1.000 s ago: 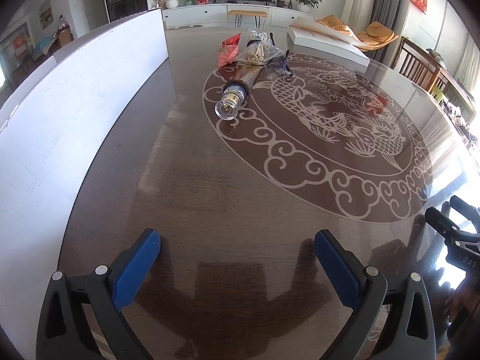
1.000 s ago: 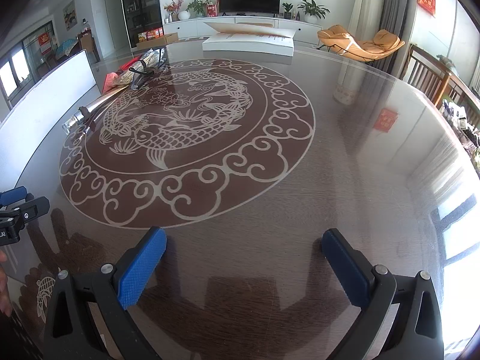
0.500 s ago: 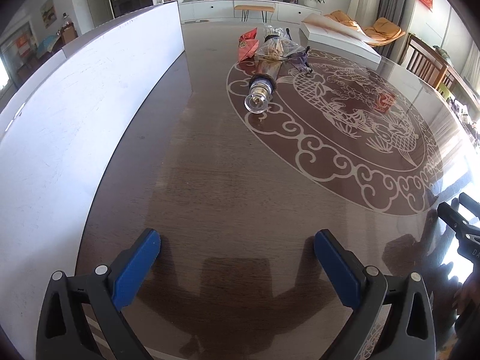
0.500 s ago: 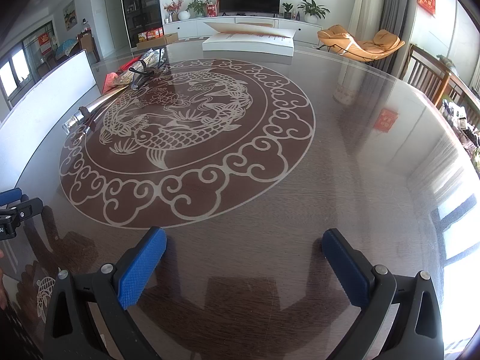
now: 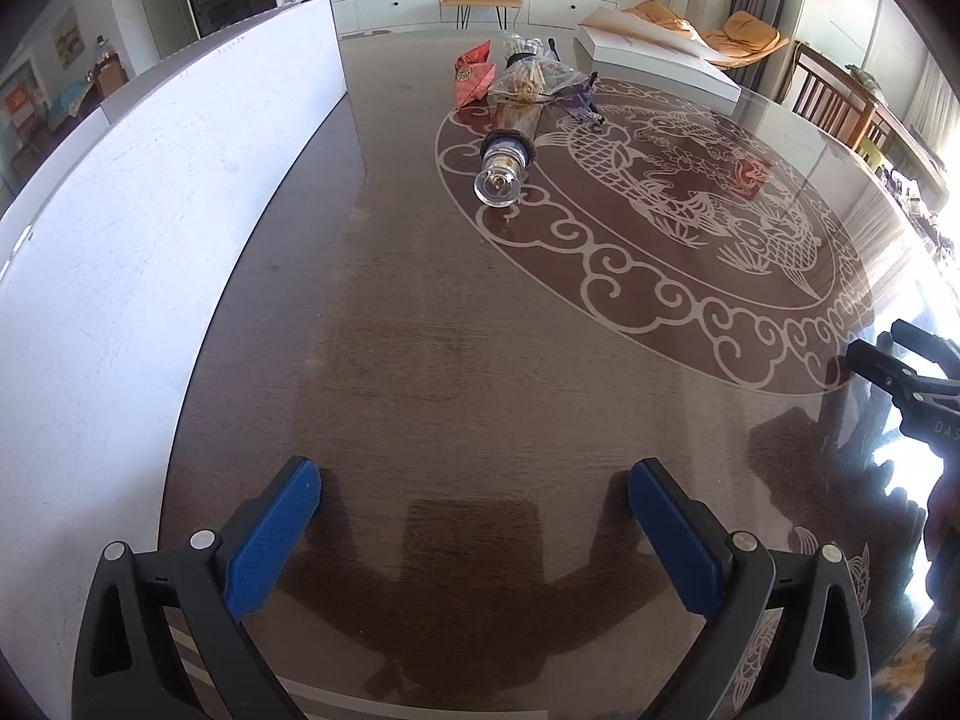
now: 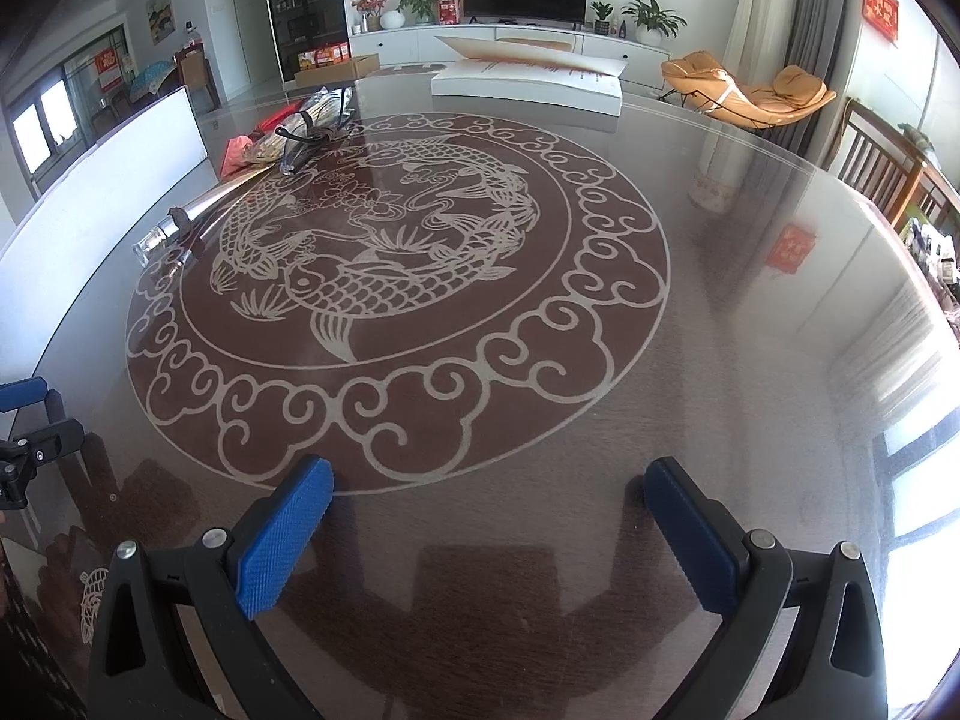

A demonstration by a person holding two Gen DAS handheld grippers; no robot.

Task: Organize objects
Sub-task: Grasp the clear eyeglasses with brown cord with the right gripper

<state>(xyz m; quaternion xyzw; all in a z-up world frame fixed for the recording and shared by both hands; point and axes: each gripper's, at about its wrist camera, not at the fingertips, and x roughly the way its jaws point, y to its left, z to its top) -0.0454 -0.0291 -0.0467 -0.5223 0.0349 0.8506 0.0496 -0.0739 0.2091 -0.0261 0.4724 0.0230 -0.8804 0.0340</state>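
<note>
Tabletop [image 5: 456,360]: dark, glossy, with a pale round fish-and-cloud pattern [image 6: 384,276] across its middle; it carries everything below.
White board [image 5: 150,228]: stands upright along the left edge of the tabletop in the left wrist view.
White box [image 6: 528,81]: flat, at the far side of the tabletop, with its lid tilted up.
Bottle [image 5: 510,141]: clear glass, lying on its side at the far left rim of the pattern, cap end toward the left camera.
Clear bag [image 5: 531,81]: crumpled, resting over the bottle's far end, with pale contents I cannot make out.
Red packet [image 5: 474,75]: just beside the bag, on its left.
Left tongs [image 5: 474,516]: wide apart, holding nothing, over bare tabletop well short of the bottle.
Right tongs [image 6: 489,516]: wide apart, holding nothing, near the pattern's near rim.
</note>
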